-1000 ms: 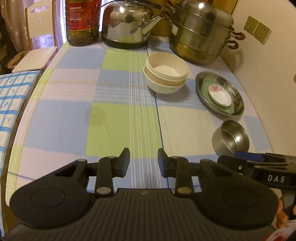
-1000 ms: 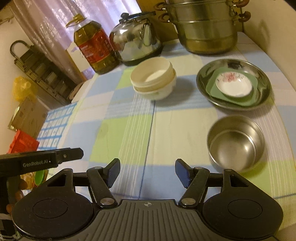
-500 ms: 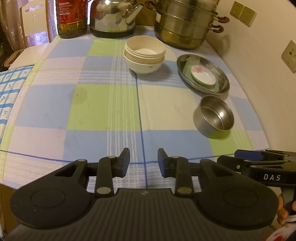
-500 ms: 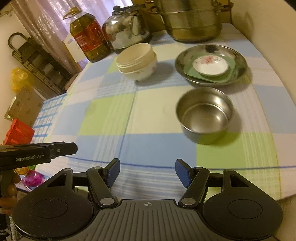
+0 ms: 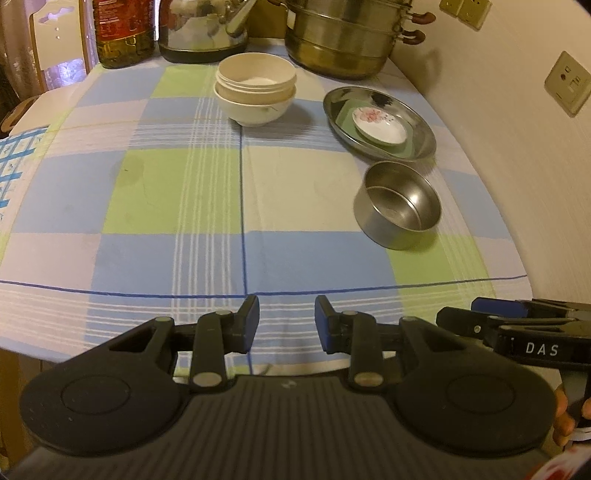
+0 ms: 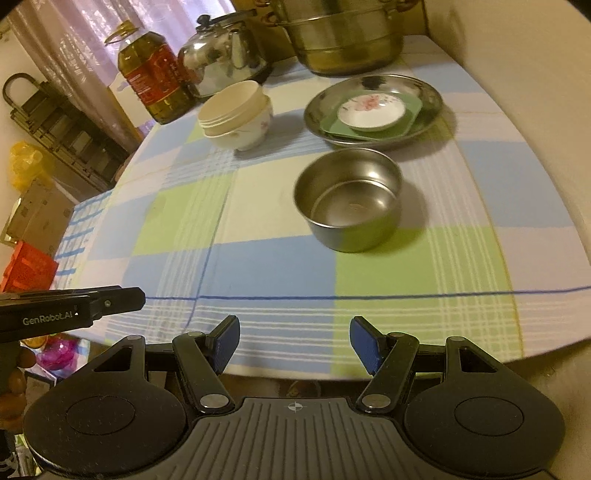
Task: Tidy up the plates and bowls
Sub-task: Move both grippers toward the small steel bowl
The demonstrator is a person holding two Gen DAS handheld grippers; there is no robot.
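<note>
Right wrist: kettle (image 6: 225, 55), oil bottle (image 6: 153, 75) behind stacked bowls (image 6: 236, 116).

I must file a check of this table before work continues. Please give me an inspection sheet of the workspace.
Surface: checked tablecloth, flat.
Job's things: two stacked pale bowls; steel bowl alone; small flowered dish on a green plate inside a steel plate.
Clutter: oil bottle, kettle, steamer pot at the far edge.
Grippers: left claw and right claw open, both empty.
Cables: nothing seen.
Surroundings: wall sockets, curtain.
</note>
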